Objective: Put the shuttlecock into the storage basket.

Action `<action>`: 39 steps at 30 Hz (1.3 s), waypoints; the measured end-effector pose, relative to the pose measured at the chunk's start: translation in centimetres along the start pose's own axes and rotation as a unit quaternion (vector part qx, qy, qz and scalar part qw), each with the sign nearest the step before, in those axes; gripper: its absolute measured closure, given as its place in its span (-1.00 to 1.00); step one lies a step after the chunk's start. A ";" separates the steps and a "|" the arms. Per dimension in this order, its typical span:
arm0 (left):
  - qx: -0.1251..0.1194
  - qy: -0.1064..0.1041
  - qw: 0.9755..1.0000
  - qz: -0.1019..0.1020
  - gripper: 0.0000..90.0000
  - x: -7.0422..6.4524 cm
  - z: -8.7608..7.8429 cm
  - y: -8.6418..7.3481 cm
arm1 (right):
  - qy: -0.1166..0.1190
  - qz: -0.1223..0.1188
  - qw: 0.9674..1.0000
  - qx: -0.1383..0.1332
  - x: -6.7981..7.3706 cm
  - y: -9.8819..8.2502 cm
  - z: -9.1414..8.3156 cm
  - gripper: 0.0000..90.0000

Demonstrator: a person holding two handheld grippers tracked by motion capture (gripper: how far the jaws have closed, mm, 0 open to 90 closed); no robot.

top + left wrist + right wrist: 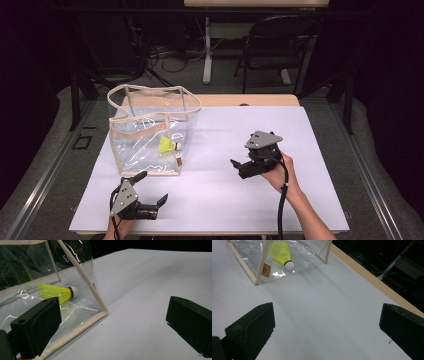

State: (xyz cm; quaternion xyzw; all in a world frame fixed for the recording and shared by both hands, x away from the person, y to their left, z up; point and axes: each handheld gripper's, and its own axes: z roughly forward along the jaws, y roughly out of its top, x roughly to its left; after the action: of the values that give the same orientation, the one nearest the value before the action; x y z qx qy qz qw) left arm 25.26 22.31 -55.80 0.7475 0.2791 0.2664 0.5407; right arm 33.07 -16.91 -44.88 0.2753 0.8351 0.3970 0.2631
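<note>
A clear plastic bag (150, 131) with beige trim stands upright on the left half of the white table top. A yellow shuttlecock (168, 145) with a white cork lies on its side inside it. My left gripper (151, 188) rests near the front edge, just in front of the bag, open and holding nothing. In the left gripper view the left gripper (112, 325) faces the bag's near corner (104, 312), with the shuttlecock (57, 292) behind the plastic. My right gripper (241, 151) hovers right of the bag, open and holding nothing. The right gripper view has the right gripper (327, 327) facing the bag (259, 270) and the shuttlecock (282, 252).
A white sheet (280, 200) covers the table, and a wooden edge (260, 100) shows at the back. Behind the table stand a dark folding chair (280, 45) and a white table leg (207, 50), with cables on the floor. A small tag (265, 270) hangs on the bag's front.
</note>
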 end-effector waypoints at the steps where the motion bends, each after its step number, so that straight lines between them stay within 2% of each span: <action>1: 0.001 0.000 1.000 0.002 -1.00 0.0 0.0 0.0 | -0.001 0.002 1.000 -0.001 0.1 -0.2 -0.1 -1.00; 12: 0.000 0.001 1.000 0.001 -1.00 0.0 0.0 0.0 | -0.002 0.011 1.000 -0.009 0.8 -2.2 -0.9 -1.00; 25: 0.000 0.000 1.000 0.000 -1.00 0.0 0.0 0.0 | -0.010 0.006 1.000 -0.024 1.8 -4.9 -1.9 -0.99; 31: 0.002 0.000 1.000 0.000 -1.00 0.0 0.0 0.0 | -0.005 0.007 1.000 -0.027 2.0 -6.3 -2.3 -1.00; 39: 0.001 0.000 1.000 -0.001 -1.00 0.0 0.0 0.0 | 0.000 -0.012 0.999 -0.045 2.5 -7.7 -2.9 -1.00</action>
State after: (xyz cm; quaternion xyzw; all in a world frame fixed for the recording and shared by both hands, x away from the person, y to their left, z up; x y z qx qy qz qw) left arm 25.28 22.36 -55.82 0.7480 0.2799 0.2653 0.5401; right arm 27.42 -20.86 -50.09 0.2534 0.8196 0.4308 0.2800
